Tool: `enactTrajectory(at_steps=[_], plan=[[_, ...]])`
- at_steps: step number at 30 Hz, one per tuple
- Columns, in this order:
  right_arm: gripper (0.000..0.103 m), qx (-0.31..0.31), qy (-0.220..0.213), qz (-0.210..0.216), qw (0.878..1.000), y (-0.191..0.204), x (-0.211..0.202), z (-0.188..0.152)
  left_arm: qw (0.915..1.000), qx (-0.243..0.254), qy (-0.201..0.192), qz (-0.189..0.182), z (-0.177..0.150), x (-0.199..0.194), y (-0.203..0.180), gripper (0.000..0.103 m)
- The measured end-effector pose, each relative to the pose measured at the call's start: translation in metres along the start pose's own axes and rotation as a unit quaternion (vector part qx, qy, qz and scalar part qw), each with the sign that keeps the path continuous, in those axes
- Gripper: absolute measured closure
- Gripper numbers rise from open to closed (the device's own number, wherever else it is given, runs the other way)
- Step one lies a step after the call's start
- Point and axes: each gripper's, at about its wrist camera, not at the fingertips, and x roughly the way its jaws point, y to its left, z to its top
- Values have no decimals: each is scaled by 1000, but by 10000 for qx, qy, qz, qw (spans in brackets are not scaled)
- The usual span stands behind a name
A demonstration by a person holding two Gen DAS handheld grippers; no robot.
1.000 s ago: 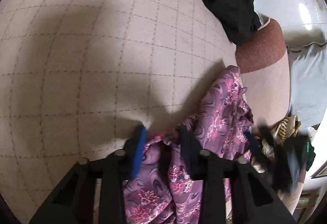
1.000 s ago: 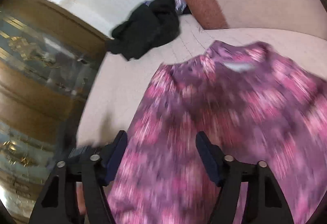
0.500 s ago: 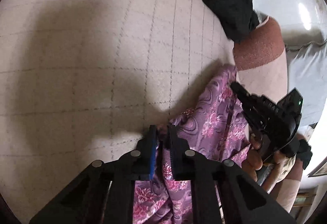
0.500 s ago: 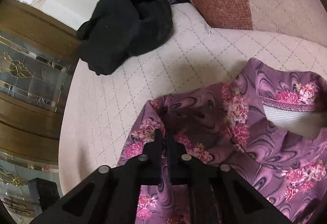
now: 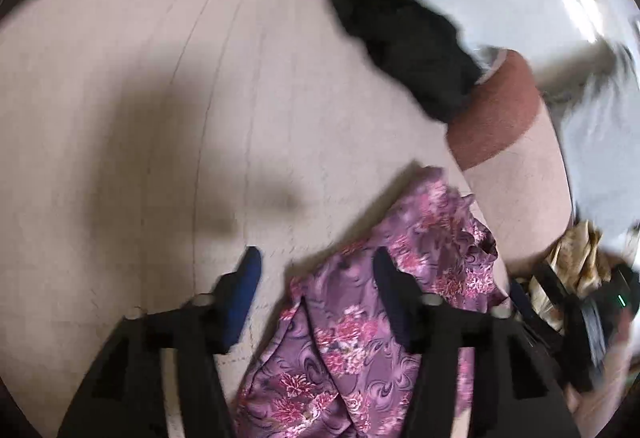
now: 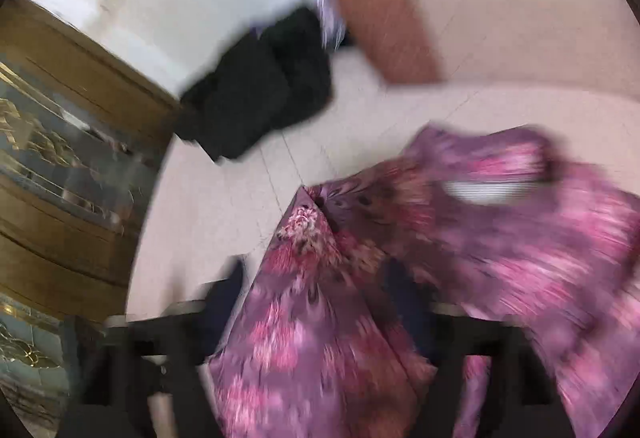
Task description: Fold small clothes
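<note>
Both sets of jaws opening, left gripper (image 5: 316,288) and right gripper (image 6: 320,298) gripping nothing, purple floral garment (image 5: 360,338) bunched between and ahead of the fingers on the quilted sofa seat (image 5: 160,118); risk now: loose folds snagging a pad, springing undone.

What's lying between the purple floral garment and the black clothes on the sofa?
Nothing: the right wrist view shows only bare quilted sofa cushion between the purple floral garment and the black clothes. The left wrist view agrees.
</note>
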Motion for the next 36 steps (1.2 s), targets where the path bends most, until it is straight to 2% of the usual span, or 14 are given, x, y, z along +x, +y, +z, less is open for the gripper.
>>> enactTrajectory(at_steps=[5,6,9,10,16,18,21,22,24,26,28,29,32,36], plan=[[16,454,-339,31,9984,-69,-102,-41,9953,910,-321,44,-10,-25,-32,33],[16,476,-309,2,9984,-79,-109,-44,9940,1038,-355,51,-15,-27,-36,29],[16,693,-251,-409,9964,-130,-132,-55,9898,1422,-103,-23,-23,-20,-50,24],[16,782,-229,-386,9959,-141,-135,-55,9876,1572,-11,34,-21,-13,-57,24],[20,1055,-89,-346,9938,-201,-108,-18,9836,1670,455,512,12,56,-82,24],[26,1071,55,-304,9938,-212,-86,-1,9787,1810,781,573,30,97,-98,24],[37,1200,233,-259,9922,-228,-53,11,9757,1928,889,543,47,128,-114,25],[40,1287,314,-173,9910,-233,-42,15,9742,1967,950,559,50,136,-117,28],[43,1363,390,-51,9899,-236,-27,19,9732,1942,1093,561,54,151,-120,48],[49,1283,367,-61,9910,-234,-17,26,9716,1983,1066,732,56,157,-123,58],[80,1263,408,-124,9911,-234,-11,30,9703,2065,1049,699,55,155,-127,96],[93,1330,486,-125,9898,-237,-8,29,9709,2000,1183,572,54,152,-126,97],[94,1445,314,-87,9890,-236,-25,24,9758,1962,931,240,57,117,-124,97],[94,1199,-180,314,9921,-197,-95,4,9755,2084,530,-458,41,15,-116,97]])
